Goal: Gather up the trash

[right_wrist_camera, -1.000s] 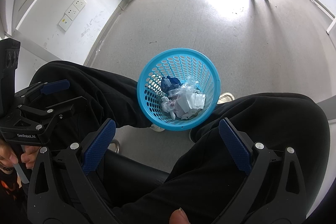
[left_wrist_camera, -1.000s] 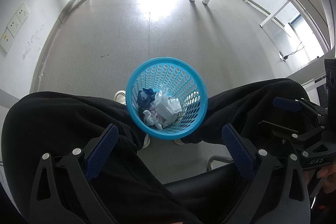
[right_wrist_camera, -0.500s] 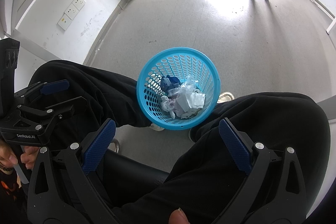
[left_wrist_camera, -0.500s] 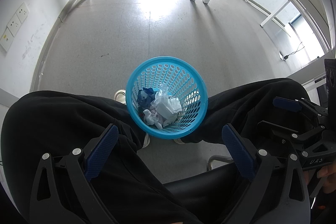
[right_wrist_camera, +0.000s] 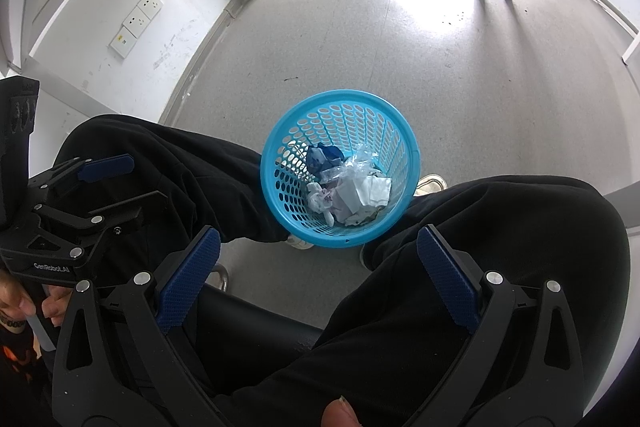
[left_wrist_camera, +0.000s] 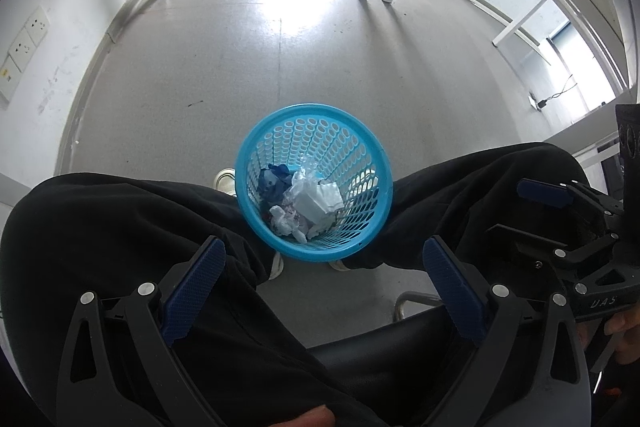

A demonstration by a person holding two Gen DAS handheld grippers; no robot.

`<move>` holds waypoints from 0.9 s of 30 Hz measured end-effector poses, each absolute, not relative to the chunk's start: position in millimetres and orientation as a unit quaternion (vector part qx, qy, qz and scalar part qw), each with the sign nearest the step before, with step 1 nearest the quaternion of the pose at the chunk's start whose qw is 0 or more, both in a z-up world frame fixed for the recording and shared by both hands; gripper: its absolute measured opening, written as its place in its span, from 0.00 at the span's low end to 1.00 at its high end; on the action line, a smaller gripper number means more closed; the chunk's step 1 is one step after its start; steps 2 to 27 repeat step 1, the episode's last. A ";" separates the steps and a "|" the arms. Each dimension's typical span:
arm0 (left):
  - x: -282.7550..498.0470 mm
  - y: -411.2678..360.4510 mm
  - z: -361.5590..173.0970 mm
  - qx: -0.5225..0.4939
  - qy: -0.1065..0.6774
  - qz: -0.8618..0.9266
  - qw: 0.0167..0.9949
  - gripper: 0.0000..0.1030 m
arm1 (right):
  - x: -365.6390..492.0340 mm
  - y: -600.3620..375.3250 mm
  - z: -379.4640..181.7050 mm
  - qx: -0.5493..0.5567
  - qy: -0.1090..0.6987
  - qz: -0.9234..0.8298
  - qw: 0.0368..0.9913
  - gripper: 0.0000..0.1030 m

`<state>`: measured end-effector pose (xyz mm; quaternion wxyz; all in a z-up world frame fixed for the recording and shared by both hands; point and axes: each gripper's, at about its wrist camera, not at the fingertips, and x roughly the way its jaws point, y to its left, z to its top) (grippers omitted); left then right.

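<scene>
While the person sits, the blue basket (left_wrist_camera: 362,245) waits between their feet.
Both grippers' fingers (left_wrist_camera: 192,285) (right_wrist_camera: 448,279) gape wide, empty; trash (right_wrist_camera: 352,197) lies inside.

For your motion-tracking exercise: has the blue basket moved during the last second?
No. The basket sits in the same spot between the person's knees, at the same spacing from the wall sockets in the left wrist view.
</scene>
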<state>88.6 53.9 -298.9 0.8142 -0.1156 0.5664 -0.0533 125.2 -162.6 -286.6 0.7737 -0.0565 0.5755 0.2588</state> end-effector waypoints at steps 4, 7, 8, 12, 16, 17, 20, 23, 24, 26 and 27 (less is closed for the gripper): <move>88.4 54.1 -299.2 -0.116 0.567 -0.052 0.814 0.94 | 124.9 -162.8 -286.6 -0.056 0.575 0.259 0.774 0.92; 88.4 54.1 -299.2 -0.116 0.567 -0.052 0.814 0.94 | 124.9 -162.8 -286.6 -0.056 0.575 0.259 0.774 0.92; 88.4 54.1 -299.2 -0.116 0.567 -0.052 0.814 0.94 | 124.9 -162.8 -286.6 -0.056 0.575 0.259 0.774 0.92; 88.4 54.1 -299.2 -0.116 0.567 -0.052 0.814 0.94 | 124.9 -162.8 -286.6 -0.056 0.575 0.259 0.774 0.92; 88.4 54.1 -299.2 -0.116 0.567 -0.052 0.814 0.94 | 124.9 -162.8 -286.6 -0.056 0.575 0.259 0.774 0.92; 88.4 54.1 -299.2 -0.116 0.567 -0.052 0.814 0.94 | 124.9 -162.8 -286.6 -0.056 0.575 0.259 0.774 0.92; 88.4 54.1 -299.2 -0.116 0.567 -0.052 0.814 0.94 | 124.9 -162.8 -286.6 -0.056 0.575 0.259 0.774 0.92; 88.4 54.1 -299.2 -0.116 0.567 -0.052 0.814 0.94 | 124.9 -162.8 -286.6 -0.056 0.575 0.259 0.774 0.92; 88.4 54.1 -299.2 -0.116 0.567 -0.052 0.814 0.94 | 124.9 -162.8 -286.6 -0.056 0.575 0.259 0.774 0.92; 88.4 54.1 -299.2 -0.116 0.567 -0.052 0.814 0.94 | 124.9 -162.8 -286.6 -0.056 0.575 0.259 0.774 0.92; 88.4 54.1 -299.2 -0.116 0.567 -0.052 0.814 0.94 | 124.9 -162.8 -286.6 -0.056 0.575 0.259 0.774 0.92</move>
